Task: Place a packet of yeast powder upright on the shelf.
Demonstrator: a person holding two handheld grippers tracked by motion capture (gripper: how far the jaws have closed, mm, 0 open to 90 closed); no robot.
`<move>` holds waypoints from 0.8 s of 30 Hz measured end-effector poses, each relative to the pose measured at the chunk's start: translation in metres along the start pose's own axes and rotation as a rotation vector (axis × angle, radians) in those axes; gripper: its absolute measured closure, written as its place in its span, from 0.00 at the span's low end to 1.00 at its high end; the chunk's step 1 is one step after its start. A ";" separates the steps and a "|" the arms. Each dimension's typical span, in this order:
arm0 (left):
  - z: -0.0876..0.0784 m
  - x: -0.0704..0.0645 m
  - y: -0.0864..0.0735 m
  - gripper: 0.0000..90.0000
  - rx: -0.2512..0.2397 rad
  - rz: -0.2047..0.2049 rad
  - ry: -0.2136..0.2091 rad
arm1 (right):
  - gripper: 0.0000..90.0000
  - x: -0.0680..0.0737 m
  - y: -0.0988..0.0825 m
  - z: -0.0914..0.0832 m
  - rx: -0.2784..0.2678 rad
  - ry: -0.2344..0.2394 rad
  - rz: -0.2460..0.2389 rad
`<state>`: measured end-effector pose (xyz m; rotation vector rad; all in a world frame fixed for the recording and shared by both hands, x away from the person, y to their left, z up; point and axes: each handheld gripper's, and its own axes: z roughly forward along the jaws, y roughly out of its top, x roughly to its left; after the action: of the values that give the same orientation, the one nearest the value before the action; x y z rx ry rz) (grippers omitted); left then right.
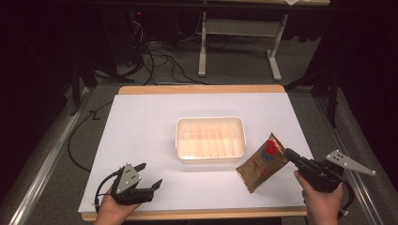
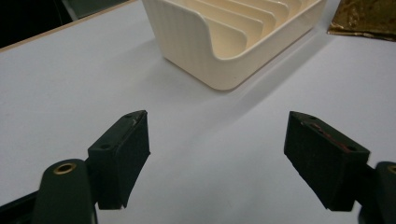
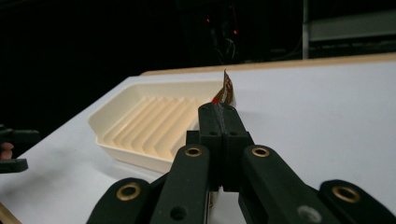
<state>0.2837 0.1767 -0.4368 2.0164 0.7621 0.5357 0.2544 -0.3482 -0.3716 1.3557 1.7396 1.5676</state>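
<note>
Looks like a lab or recording setup, not anyone's home. The desk (image 1: 141, 140) is a wooden board with a plain white sheet over it, sitting in the middle of the frame under bright light while everything around is blacked out. Upper left of the frame there's a tangle of cables (image 1: 155, 58) on grey carpet (image 1: 244, 70) and some gear with little red lights (image 1: 138, 13). Top centre, a white metal table frame (image 1: 239, 33). Metal rails (image 1: 42, 159) run down the edges.
</note>
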 end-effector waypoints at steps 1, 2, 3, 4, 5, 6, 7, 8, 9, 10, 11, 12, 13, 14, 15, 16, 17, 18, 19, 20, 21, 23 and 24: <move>0.000 0.000 0.000 0.25 0.000 0.000 0.001 | 1.00 0.003 0.003 0.000 -0.010 0.005 -0.007; 0.000 0.000 0.000 0.25 0.000 0.000 0.001 | 1.00 0.003 0.003 0.000 -0.010 0.005 -0.007; 0.000 0.000 0.000 0.25 -0.001 0.001 0.002 | 1.00 0.009 0.008 -0.001 -0.026 0.003 -0.036; 0.000 0.000 0.000 0.25 0.000 0.000 0.001 | 1.00 0.012 0.010 -0.001 -0.032 -0.002 -0.054; 0.000 0.000 0.000 0.25 0.000 0.000 0.001 | 1.00 0.016 0.012 -0.002 -0.039 -0.012 -0.071; 0.000 0.000 0.000 0.25 0.000 0.000 0.001 | 1.00 0.016 0.012 -0.002 -0.039 -0.012 -0.071; 0.000 0.001 0.000 0.25 0.002 0.001 0.002 | 1.00 0.018 0.014 -0.003 -0.048 -0.022 -0.089; 0.000 0.000 0.000 0.25 0.002 0.000 0.001 | 1.00 0.020 0.016 -0.003 -0.061 -0.030 -0.097; 0.000 0.000 0.000 0.25 0.003 0.003 0.002 | 1.00 0.021 0.017 -0.003 -0.069 -0.039 -0.101; 0.000 0.000 0.000 0.25 0.003 0.003 0.002 | 1.00 0.020 0.016 -0.002 -0.063 -0.043 -0.093; 0.000 0.000 0.000 0.25 0.002 0.003 0.002 | 1.00 0.018 0.013 0.000 -0.056 -0.049 -0.089; -0.001 0.000 0.000 0.25 -0.001 0.004 0.002 | 1.00 0.015 0.011 0.002 -0.048 -0.051 -0.081; -0.001 0.000 0.000 0.25 -0.001 0.004 0.002 | 1.00 0.013 0.008 0.003 -0.042 -0.056 -0.078; -0.001 0.000 0.000 0.25 -0.001 0.004 0.003 | 1.00 0.011 0.007 0.003 -0.047 -0.054 -0.072; -0.001 0.001 0.000 0.25 -0.002 -0.001 0.005 | 1.00 0.010 0.008 0.002 -0.049 -0.059 -0.070; -0.001 0.001 0.000 0.25 -0.003 -0.003 0.004 | 1.00 0.010 0.008 0.001 -0.052 -0.068 -0.077; -0.001 0.001 0.000 0.25 -0.002 -0.003 0.003 | 1.00 0.010 0.008 -0.001 -0.054 -0.079 -0.075; -0.001 0.001 0.000 0.25 -0.002 -0.001 0.004 | 1.00 0.010 0.008 -0.001 -0.054 -0.085 -0.077; -0.001 0.001 0.000 0.25 -0.002 -0.001 0.004 | 1.00 0.010 0.008 -0.001 -0.054 -0.085 -0.077; -0.001 0.001 0.000 0.25 0.000 0.002 0.003 | 1.00 0.007 0.007 -0.002 -0.058 -0.078 -0.070; -0.001 0.001 0.000 0.25 0.000 0.002 0.003 | 1.00 0.006 0.006 -0.002 -0.059 -0.078 -0.067; -0.001 0.001 0.000 0.25 -0.001 0.003 0.003 | 1.00 0.004 0.006 -0.003 -0.062 -0.078 -0.061; -0.001 0.001 0.000 0.25 -0.002 0.003 0.004 | 1.00 0.003 0.006 -0.004 -0.063 -0.078 -0.059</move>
<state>0.2836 0.1778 -0.4356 2.0153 0.7608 0.5420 0.2521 -0.3477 -0.3645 1.3052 1.6550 1.5051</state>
